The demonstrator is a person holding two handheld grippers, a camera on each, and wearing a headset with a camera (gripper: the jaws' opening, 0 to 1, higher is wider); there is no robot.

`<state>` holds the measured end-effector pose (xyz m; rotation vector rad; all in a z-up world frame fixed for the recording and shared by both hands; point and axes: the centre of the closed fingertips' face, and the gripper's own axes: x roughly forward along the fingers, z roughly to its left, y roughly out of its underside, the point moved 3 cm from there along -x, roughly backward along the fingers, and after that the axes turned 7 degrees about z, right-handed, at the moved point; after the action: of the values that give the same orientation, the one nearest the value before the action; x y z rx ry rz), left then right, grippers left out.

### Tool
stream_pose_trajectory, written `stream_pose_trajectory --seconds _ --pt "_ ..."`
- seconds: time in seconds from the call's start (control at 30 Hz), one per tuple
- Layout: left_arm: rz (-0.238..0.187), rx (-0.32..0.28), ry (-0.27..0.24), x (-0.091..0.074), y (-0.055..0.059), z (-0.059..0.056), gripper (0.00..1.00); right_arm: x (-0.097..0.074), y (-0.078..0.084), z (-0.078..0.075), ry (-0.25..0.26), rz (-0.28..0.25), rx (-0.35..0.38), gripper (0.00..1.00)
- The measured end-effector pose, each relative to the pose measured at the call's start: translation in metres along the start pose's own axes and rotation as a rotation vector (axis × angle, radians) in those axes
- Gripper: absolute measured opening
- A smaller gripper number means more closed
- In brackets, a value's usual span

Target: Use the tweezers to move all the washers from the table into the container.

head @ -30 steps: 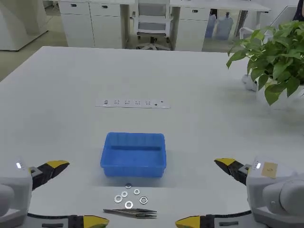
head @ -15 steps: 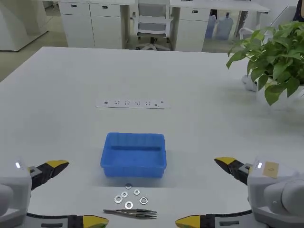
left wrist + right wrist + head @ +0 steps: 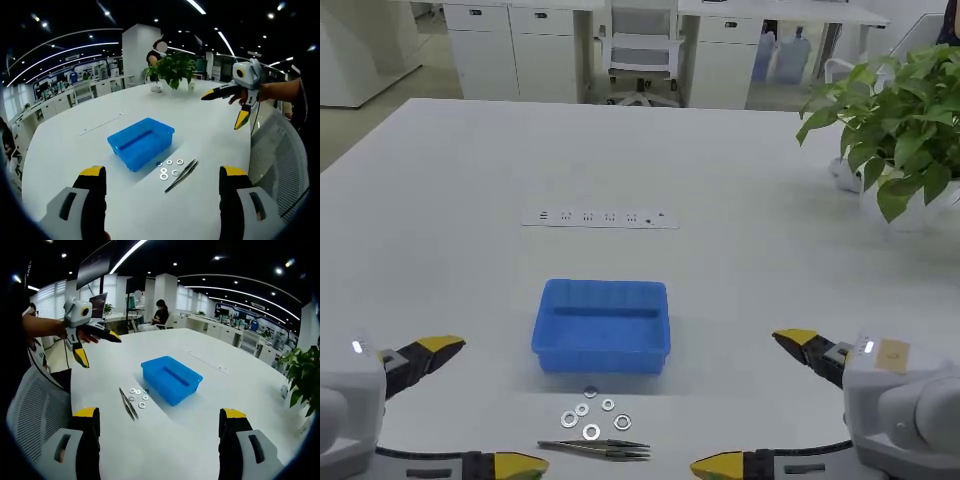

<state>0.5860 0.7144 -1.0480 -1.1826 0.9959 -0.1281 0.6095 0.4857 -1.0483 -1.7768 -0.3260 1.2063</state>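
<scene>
Several silver washers lie on the white table just in front of a blue container, which looks empty. Thin metal tweezers rest flat right below the washers. My left gripper hovers open to their left, and my right gripper hovers open to their right; neither touches anything. In the left gripper view the washers, tweezers and container sit ahead of the wide jaws. In the right gripper view the washers, tweezers and container lie ahead too.
A white power strip lies beyond the container. A potted plant stands at the table's far right. An office chair and white cabinets are behind the table. Bare tabletop surrounds the container.
</scene>
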Motion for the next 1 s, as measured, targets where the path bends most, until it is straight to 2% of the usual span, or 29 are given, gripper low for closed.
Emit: stream_pose_trajectory --seconds 1.0 --pt "0.009 0.015 0.011 0.0022 -0.0003 -0.0016 1.00 0.0001 -0.0001 -0.0009 -0.004 0.008 -0.016 1.00"
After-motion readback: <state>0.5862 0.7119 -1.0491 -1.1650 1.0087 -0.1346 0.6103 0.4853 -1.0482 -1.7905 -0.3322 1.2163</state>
